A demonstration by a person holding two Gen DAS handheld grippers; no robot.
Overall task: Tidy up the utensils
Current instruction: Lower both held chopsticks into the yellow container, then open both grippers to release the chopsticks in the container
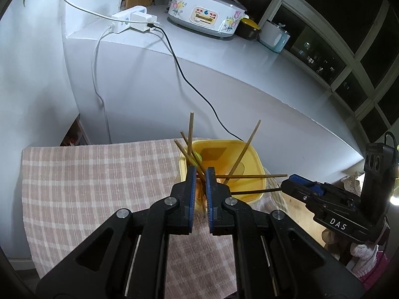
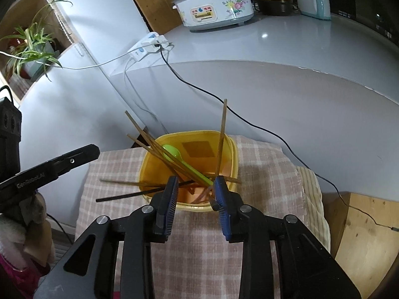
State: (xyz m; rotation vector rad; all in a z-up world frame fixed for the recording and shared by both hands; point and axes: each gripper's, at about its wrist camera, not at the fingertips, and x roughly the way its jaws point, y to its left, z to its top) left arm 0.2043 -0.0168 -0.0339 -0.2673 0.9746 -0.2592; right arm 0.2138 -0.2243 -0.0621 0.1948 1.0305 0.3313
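Note:
A yellow plastic container (image 1: pixel 254 154) (image 2: pixel 149 159) sits on a pink checked cloth (image 1: pixel 99 174) (image 2: pixel 261 174). Several wooden chopsticks (image 1: pixel 245 149) (image 2: pixel 222 137) stick out of it at odd angles, and a green spoon (image 2: pixel 172 150) lies inside. One dark chopstick (image 2: pixel 124 195) pokes over the rim. My left gripper (image 1: pixel 201 174) hovers at the container's near rim with a narrow gap between its blue pads; a chopstick runs through the gap and the pads do not press it. My right gripper (image 2: pixel 195 184) is open wider over the near rim, with chopstick ends and the spoon handle loose between its tips.
A floral rice cooker (image 1: pixel 204 12), a white power strip (image 1: pixel 129 21) and pots stand on the grey ledge behind. A black cable (image 1: pixel 189 82) trails down past the container. A wooden box (image 2: pixel 361 236) is at the right, a potted plant (image 2: pixel 32 44) at the far left.

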